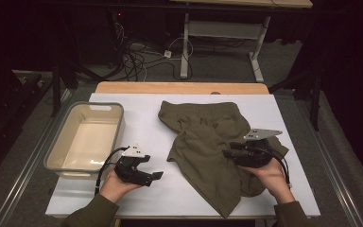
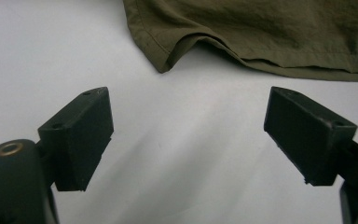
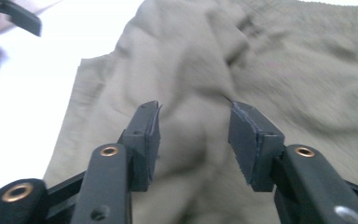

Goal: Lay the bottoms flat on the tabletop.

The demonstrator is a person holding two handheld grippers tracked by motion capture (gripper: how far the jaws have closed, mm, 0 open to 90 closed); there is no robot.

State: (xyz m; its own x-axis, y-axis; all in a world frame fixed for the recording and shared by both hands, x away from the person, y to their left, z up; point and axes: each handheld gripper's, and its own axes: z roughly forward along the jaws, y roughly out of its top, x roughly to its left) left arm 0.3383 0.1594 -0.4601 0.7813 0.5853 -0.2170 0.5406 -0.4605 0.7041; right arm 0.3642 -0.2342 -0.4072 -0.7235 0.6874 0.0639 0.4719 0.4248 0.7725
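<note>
Olive green shorts [image 1: 208, 137] lie crumpled on the white table top [image 1: 142, 118], right of centre. My right gripper [image 1: 228, 152] hovers over the right part of the shorts and points left. In the right gripper view its jaws [image 3: 193, 140] stand apart above the fabric [image 3: 191, 56], with nothing pressed between the pads. My left gripper [image 1: 158, 176] rests low near the front of the table, left of the shorts, pointing right. Its jaws [image 2: 189, 135] are wide open over bare table, and the shorts' hem [image 2: 261, 32] lies a little beyond them.
A beige plastic tub [image 1: 56, 142] with nothing in it stands at the table's left side, close behind my left hand. Beyond the table's far wooden edge [image 1: 179, 88] are a desk frame and tangled cables [image 1: 137, 56] on the floor.
</note>
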